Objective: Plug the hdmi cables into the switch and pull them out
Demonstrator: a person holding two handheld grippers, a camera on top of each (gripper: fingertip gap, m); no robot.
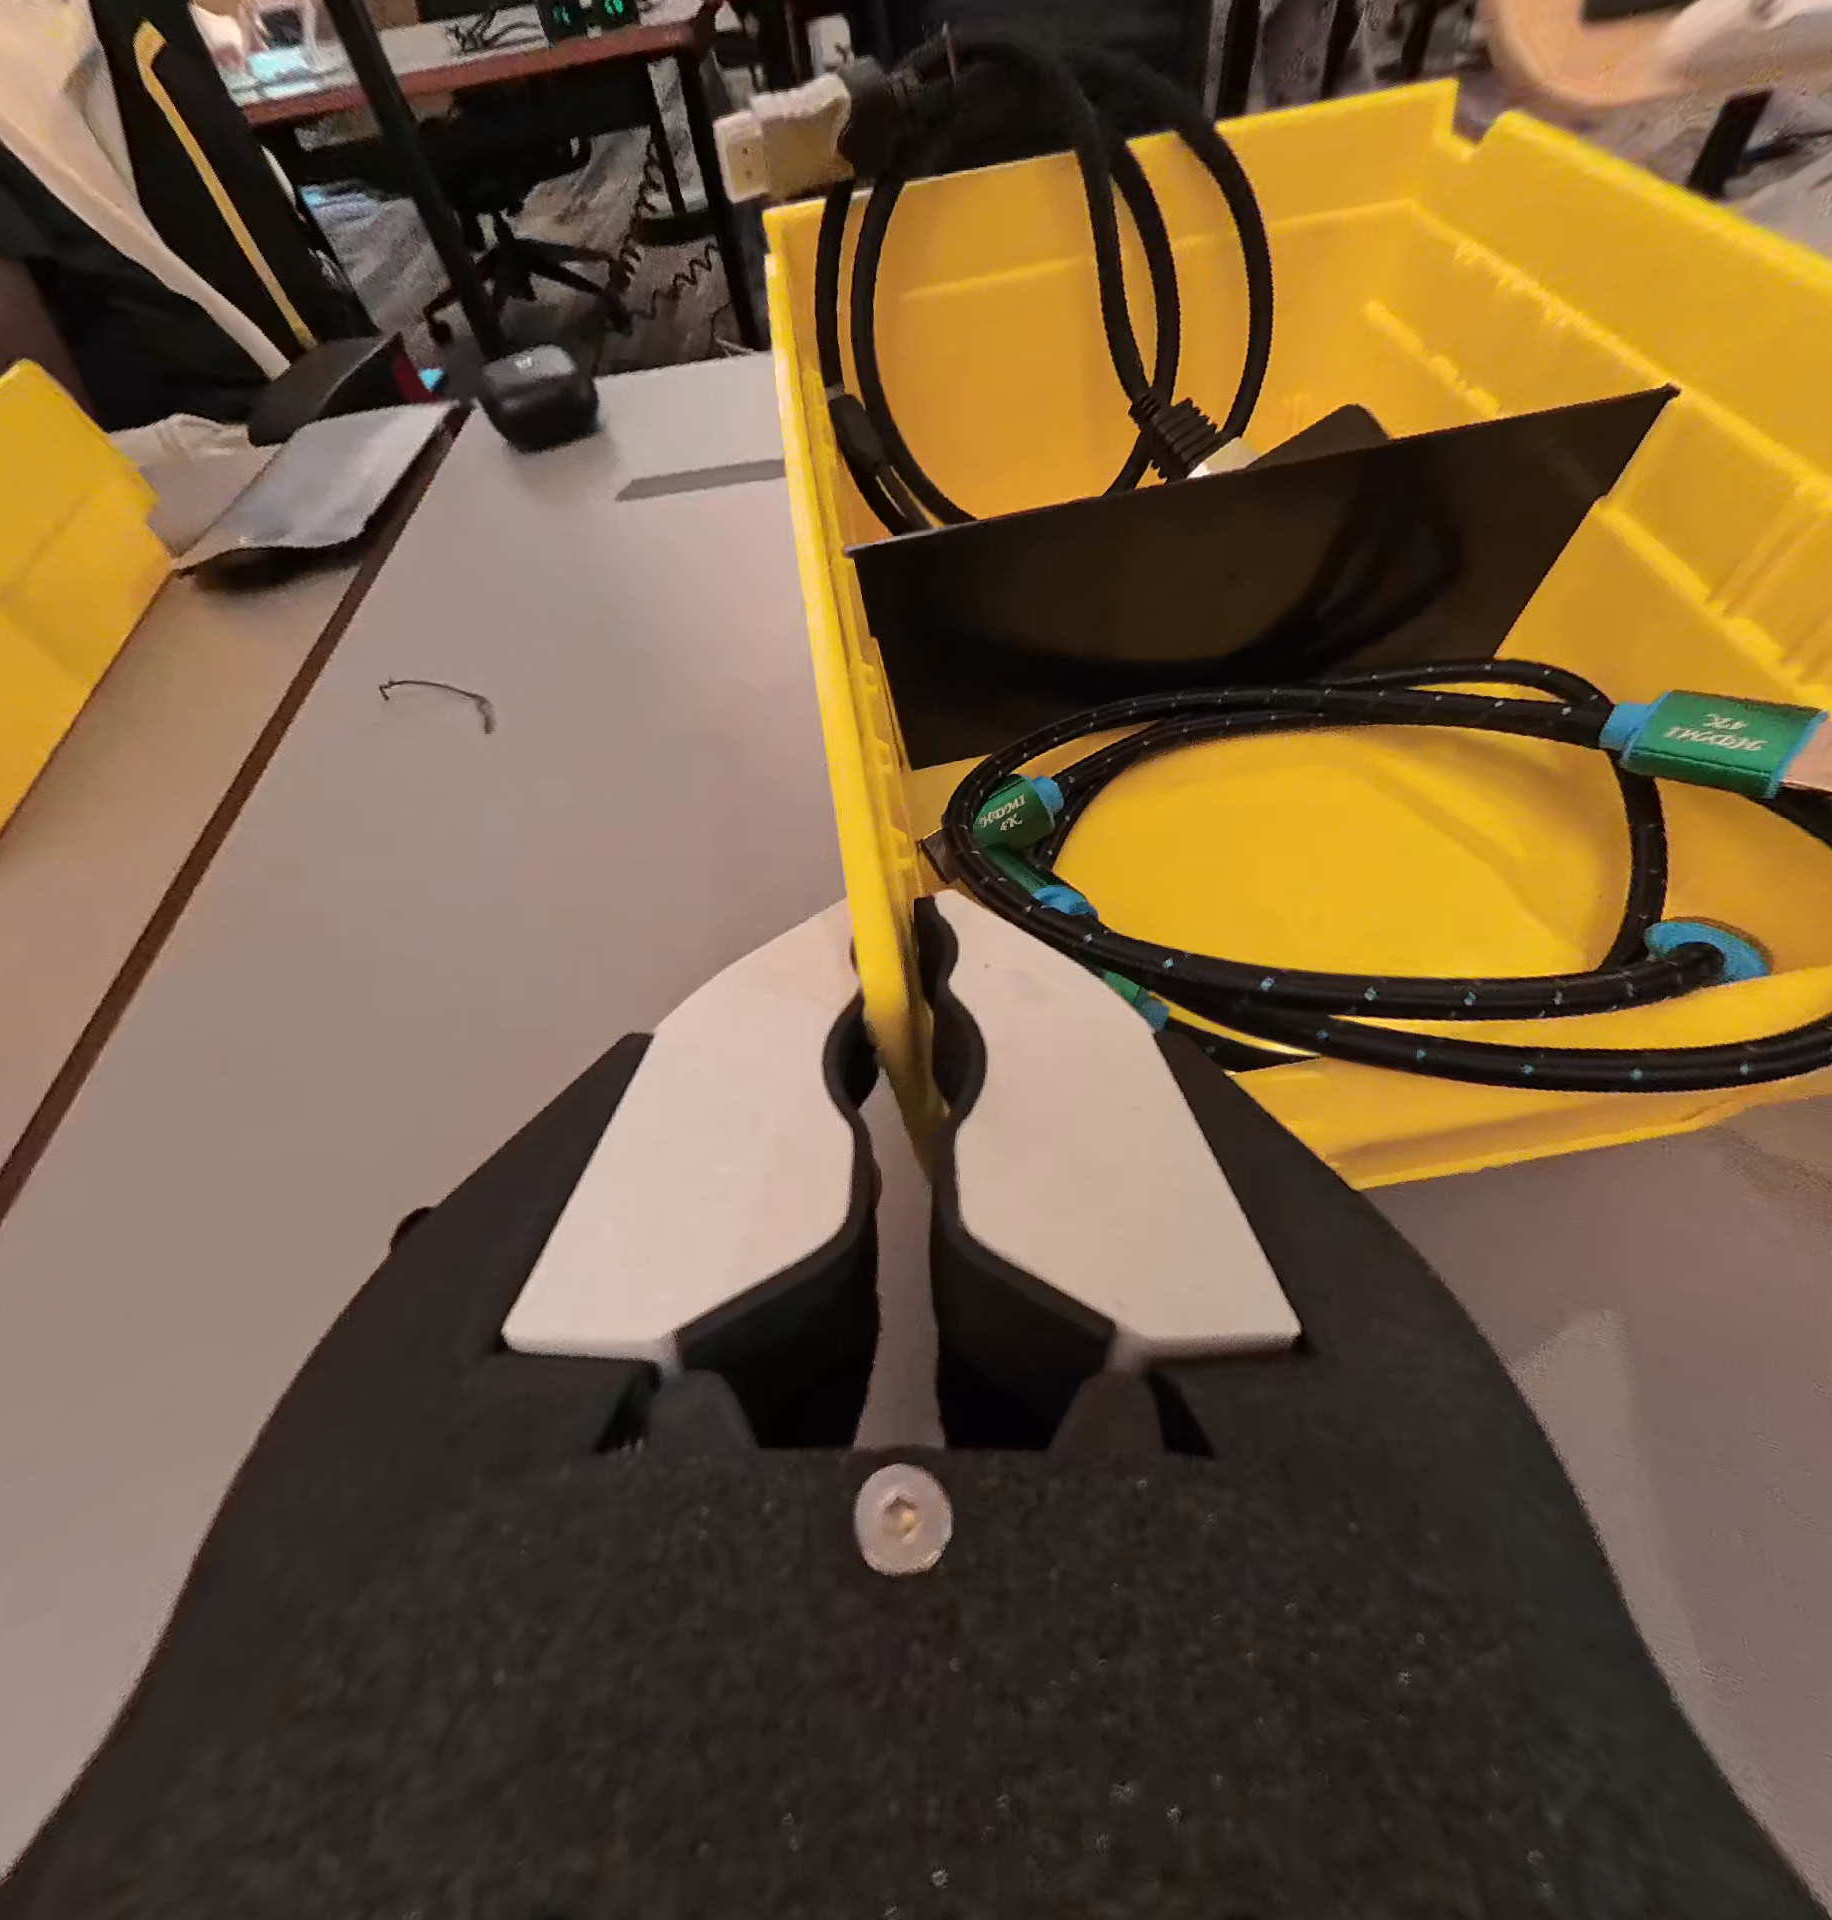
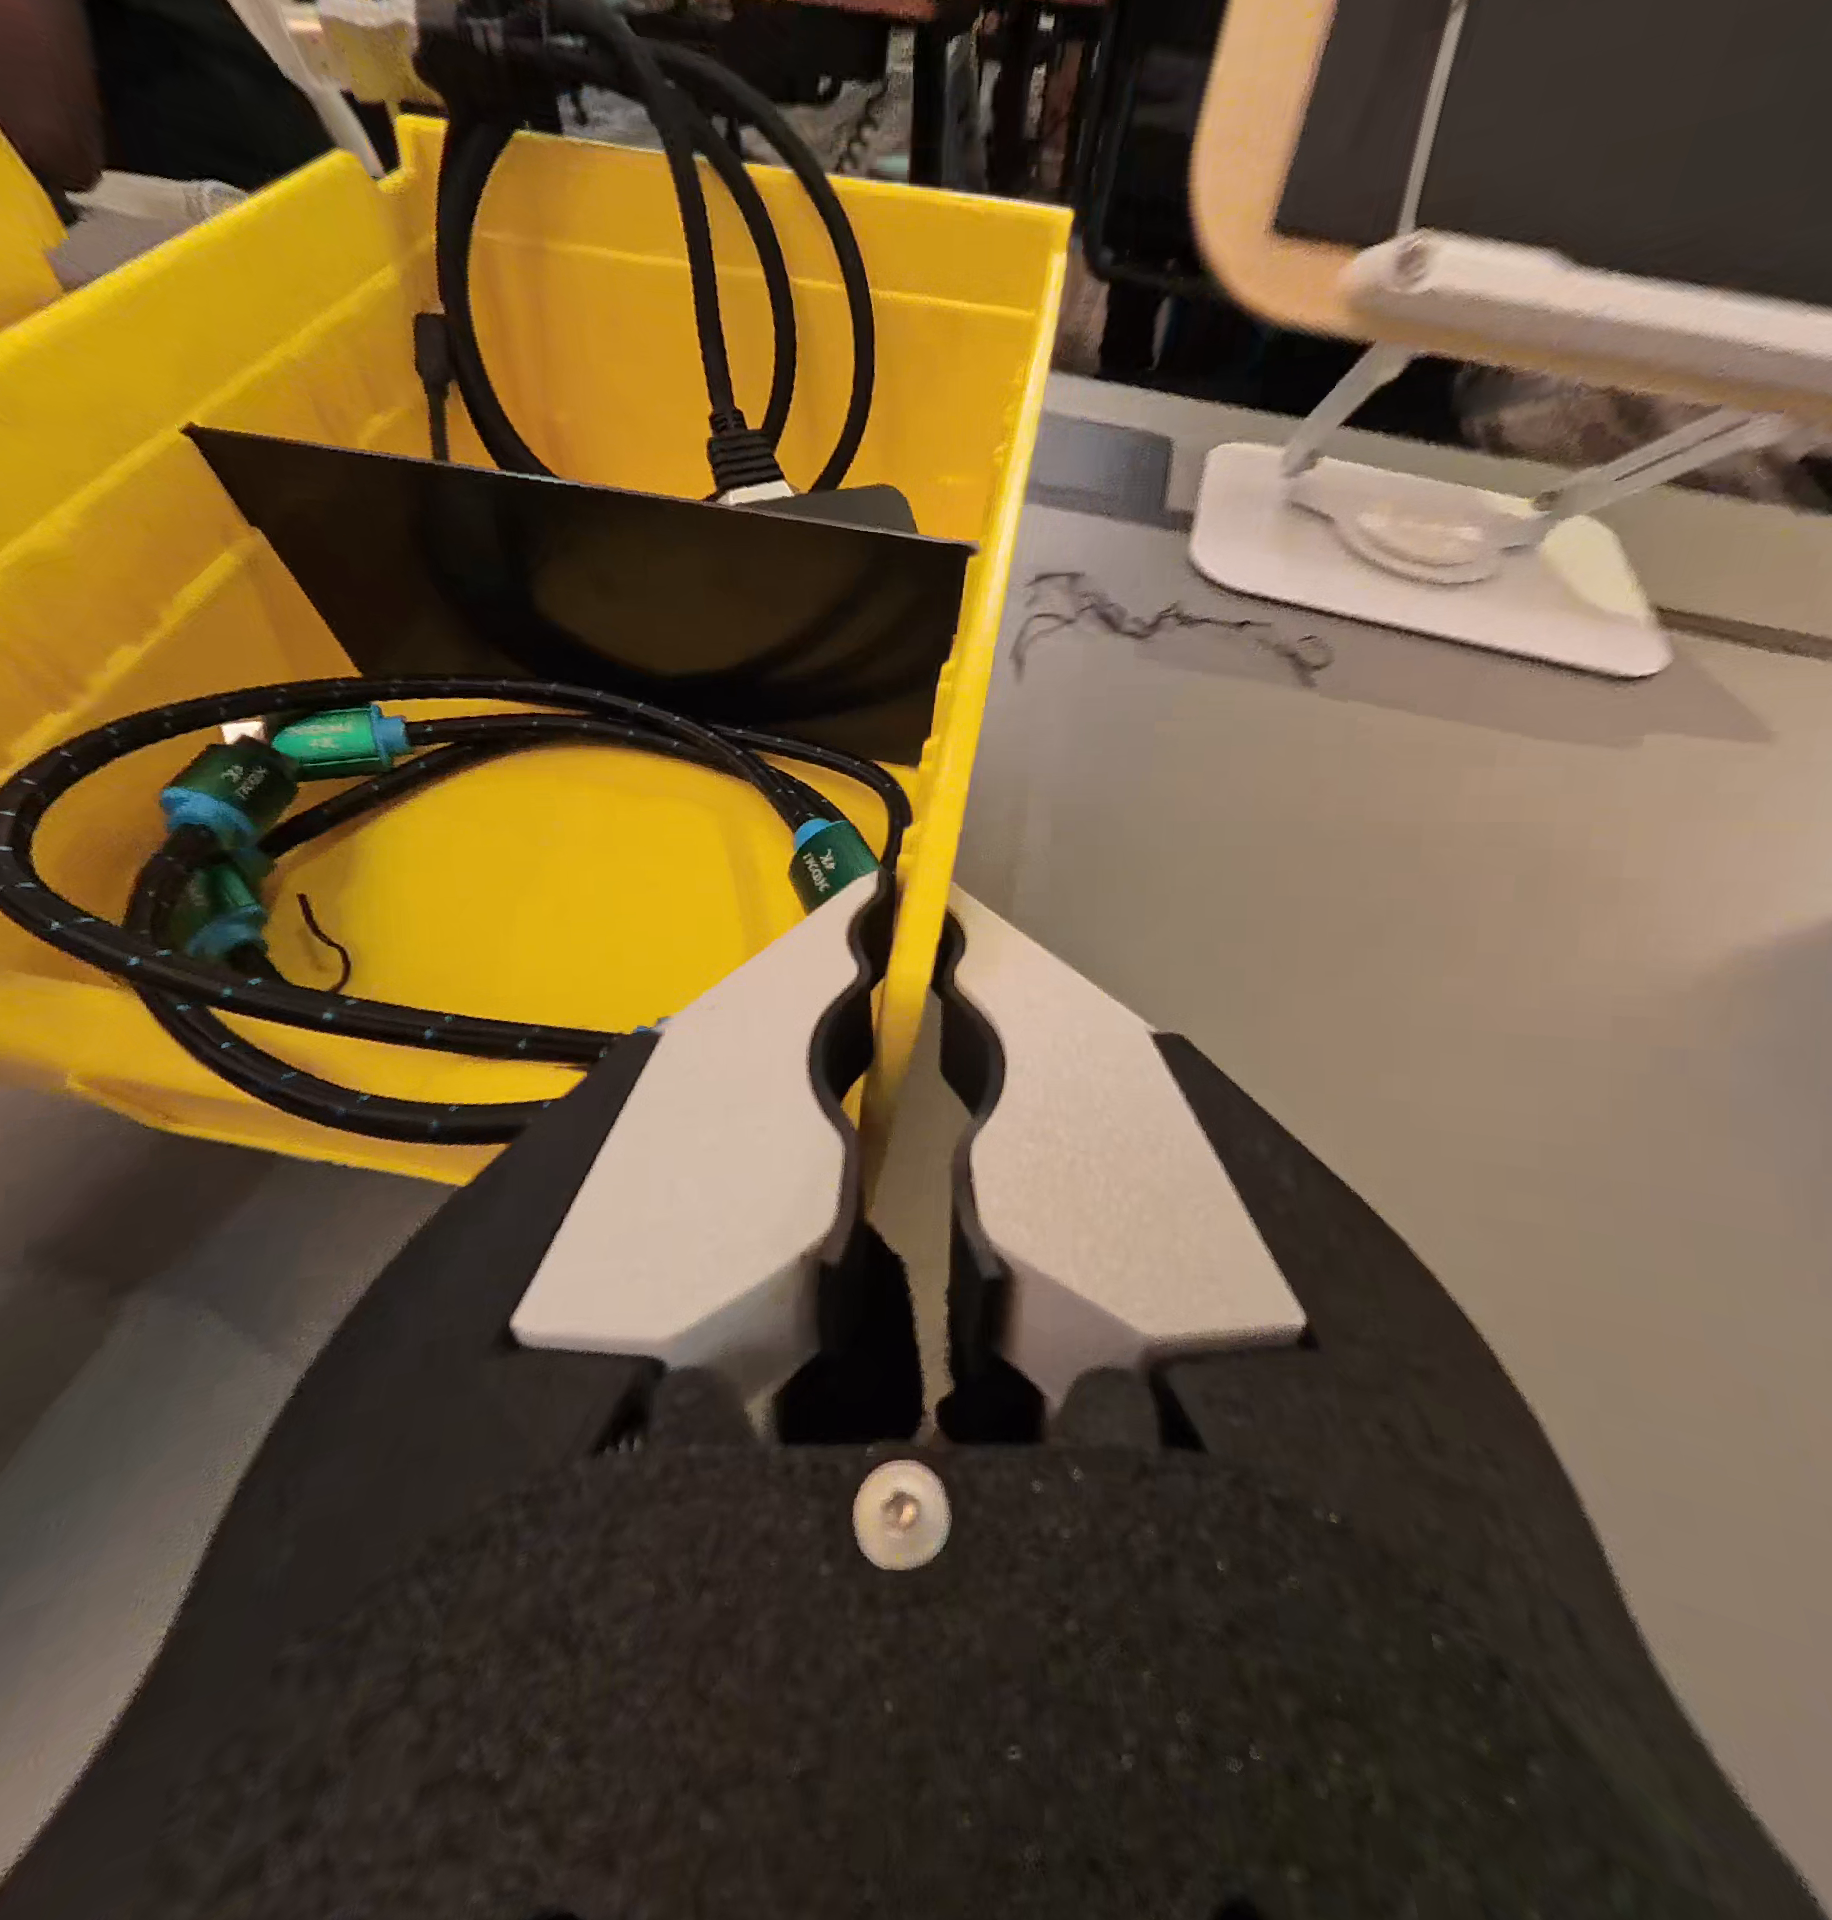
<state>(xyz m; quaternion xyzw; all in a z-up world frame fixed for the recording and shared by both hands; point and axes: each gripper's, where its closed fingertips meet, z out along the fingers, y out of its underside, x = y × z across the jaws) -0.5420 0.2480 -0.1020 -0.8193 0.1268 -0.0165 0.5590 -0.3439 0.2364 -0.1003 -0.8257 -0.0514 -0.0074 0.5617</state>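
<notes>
A yellow bin stands on the grey table, split by a black divider. The near compartment holds coiled braided HDMI cables with green plugs, which also show in the right wrist view. Behind the divider a black cable loops down to a dark box, perhaps the switch, mostly hidden. My left gripper is shut on the bin's left wall. My right gripper is shut on the right wall of the bin.
Another yellow bin, a black pouch and a small black box lie to the left. A loose wire tie lies on the table. A white monitor stand and loose ties are to the right.
</notes>
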